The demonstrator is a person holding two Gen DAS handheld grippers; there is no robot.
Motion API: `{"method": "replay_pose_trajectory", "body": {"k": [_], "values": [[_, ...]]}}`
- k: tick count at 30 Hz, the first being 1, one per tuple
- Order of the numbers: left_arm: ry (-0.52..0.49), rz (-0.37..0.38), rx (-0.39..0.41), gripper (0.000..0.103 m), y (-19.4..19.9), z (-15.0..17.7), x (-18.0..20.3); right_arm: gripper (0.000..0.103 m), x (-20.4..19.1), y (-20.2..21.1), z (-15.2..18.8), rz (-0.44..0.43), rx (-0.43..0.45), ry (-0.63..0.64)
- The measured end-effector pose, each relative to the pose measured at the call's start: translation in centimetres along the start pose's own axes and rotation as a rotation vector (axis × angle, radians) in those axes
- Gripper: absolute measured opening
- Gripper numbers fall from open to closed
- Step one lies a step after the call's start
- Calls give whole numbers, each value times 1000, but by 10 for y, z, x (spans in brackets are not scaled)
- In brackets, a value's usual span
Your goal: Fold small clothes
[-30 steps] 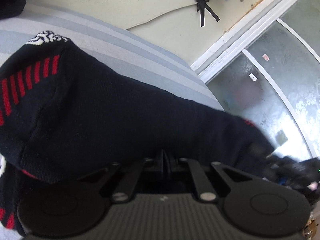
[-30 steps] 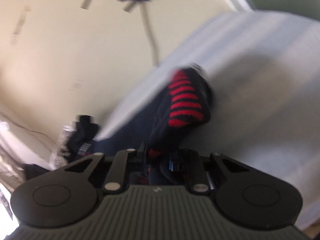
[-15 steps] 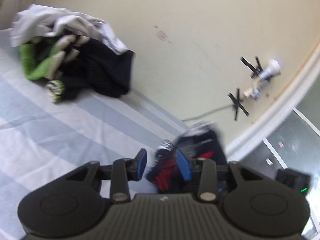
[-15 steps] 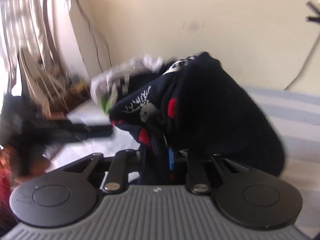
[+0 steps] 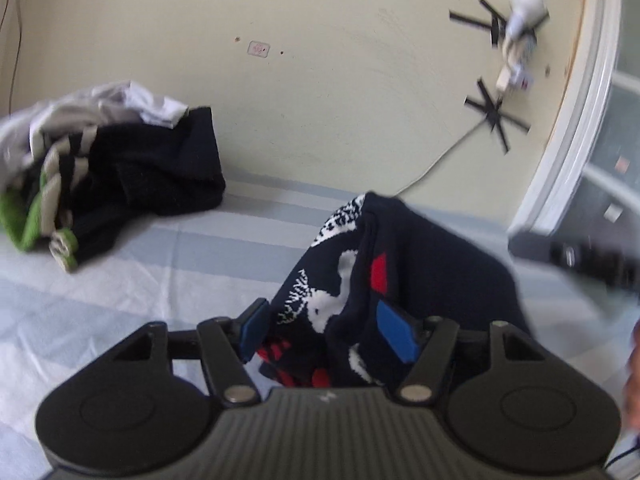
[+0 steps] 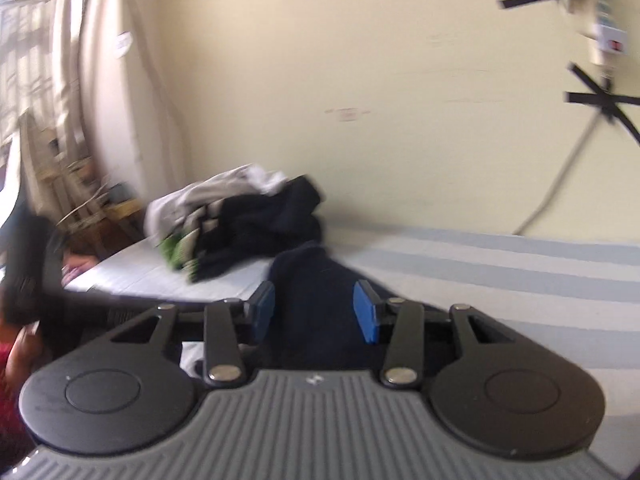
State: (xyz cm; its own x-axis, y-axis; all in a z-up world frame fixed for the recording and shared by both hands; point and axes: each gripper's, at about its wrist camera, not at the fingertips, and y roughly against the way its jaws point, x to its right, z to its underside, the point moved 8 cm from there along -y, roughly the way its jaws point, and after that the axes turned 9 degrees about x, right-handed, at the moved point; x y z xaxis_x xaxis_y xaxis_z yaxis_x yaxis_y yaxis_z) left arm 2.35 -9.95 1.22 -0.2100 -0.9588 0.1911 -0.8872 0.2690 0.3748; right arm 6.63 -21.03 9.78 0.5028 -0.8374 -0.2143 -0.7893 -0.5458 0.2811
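Both my grippers, left (image 5: 324,332) and right (image 6: 316,312), clamped this dark patterned sock (image 5: 392,280) a second ago; now their jaws are opening and it slumps between them onto the striped bed (image 5: 120,280). This one looks folded; beyond, the unfolded pile (image 5: 112,176) waits.

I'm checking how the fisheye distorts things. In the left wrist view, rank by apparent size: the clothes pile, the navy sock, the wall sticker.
1. Clothes pile and navy sock: about alike. The sock sits right at the fingers, so nearness inflates it; I won't rank them.
2. Wall sticker: clearly smallest.
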Motion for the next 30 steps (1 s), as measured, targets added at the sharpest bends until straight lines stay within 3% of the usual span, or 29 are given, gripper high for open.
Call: {"method": "replay_pose_trajectory", "body": {"k": [2,5,9,13,15,18,21,26,30], "values": [[-77,-57,-7,61,-8,9,2,38,15,-15,5,46,-6,-18],[-118,-93,24,62,-10,17,0,36,38,-57,39,106,-115,15],[-90,-114,3,66,-10,22,-10,36,45,-71,48,110,-73,-46],[-66,-114,9,74,-9,24,-14,38,42,-55,51,100,-4,2],[-46,-110,3,78,-9,25,-18,43,45,-42,48,88,41,-34],[13,-95,-18,86,-11,26,-26,68,49,-6,40,61,149,-120],[65,-93,-41,94,-14,27,-34,71,57,18,43,106,208,-140],[73,-108,-49,98,-16,28,-36,74,74,19,72,77,119,-346],[42,-132,-40,99,-14,28,-33,76,81,5,94,78,29,-427]]}}
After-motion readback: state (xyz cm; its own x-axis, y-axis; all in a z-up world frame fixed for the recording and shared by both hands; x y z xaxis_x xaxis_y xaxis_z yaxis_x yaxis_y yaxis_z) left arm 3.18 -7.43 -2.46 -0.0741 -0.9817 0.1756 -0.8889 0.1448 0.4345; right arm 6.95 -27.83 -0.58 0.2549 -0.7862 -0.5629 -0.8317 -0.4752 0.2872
